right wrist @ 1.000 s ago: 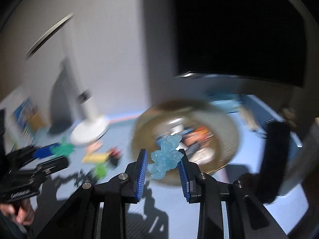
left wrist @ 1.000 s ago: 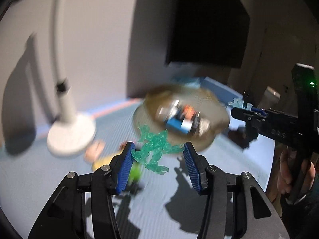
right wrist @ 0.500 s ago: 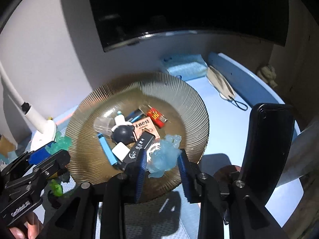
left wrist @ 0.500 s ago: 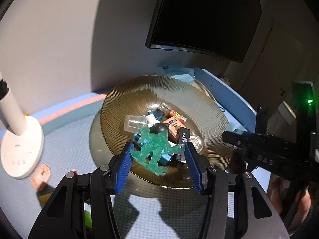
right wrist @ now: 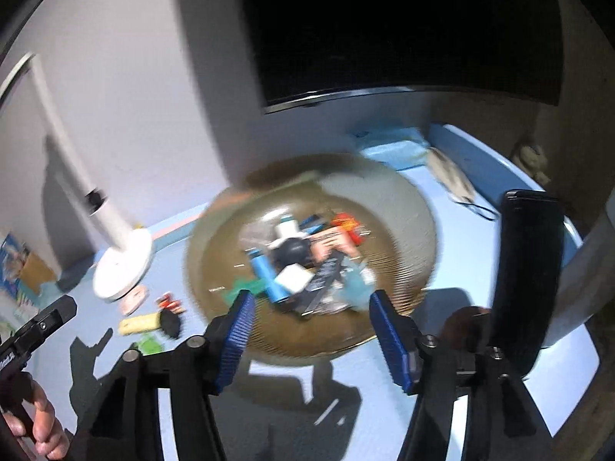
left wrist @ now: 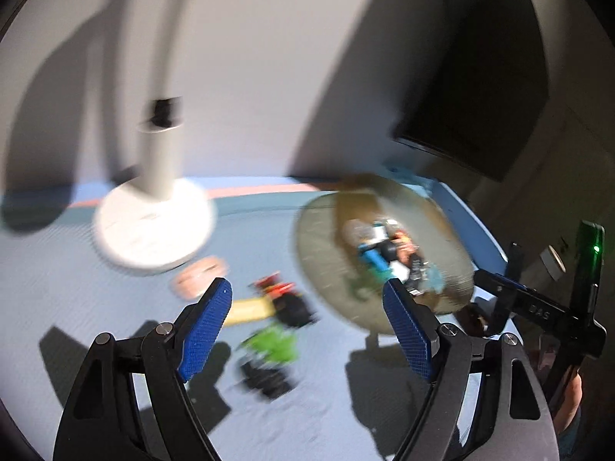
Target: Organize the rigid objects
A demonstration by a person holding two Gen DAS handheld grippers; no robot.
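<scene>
A ribbed amber glass plate (right wrist: 403, 199) holds a pile of small items. A green figure (right wrist: 242, 288) lies at its near left rim and a pale blue figure (right wrist: 357, 284) at its near right. My right gripper (right wrist: 312, 299) hovers over the plate's near edge, jaws opening, nothing between them. In the blurred left wrist view, my left gripper (left wrist: 305, 292) is also opening and holds nothing. It hangs over loose toys left of the plate (left wrist: 319, 246): a lime green one (left wrist: 273, 349), a black and red one (left wrist: 286, 299) and a yellow piece (left wrist: 246, 311).
A white lamp base (left wrist: 153, 226) stands at the back left, with a pinkish piece (left wrist: 200, 272) in front of it. A tall black object (right wrist: 526, 269) rises at the right of the plate. A blue box (right wrist: 392, 146) and a dark screen sit by the wall.
Both grippers have opened and let go of their figures, which now lie in the plate. The left gripper has swung left, away from the plate, over the loose toys.
</scene>
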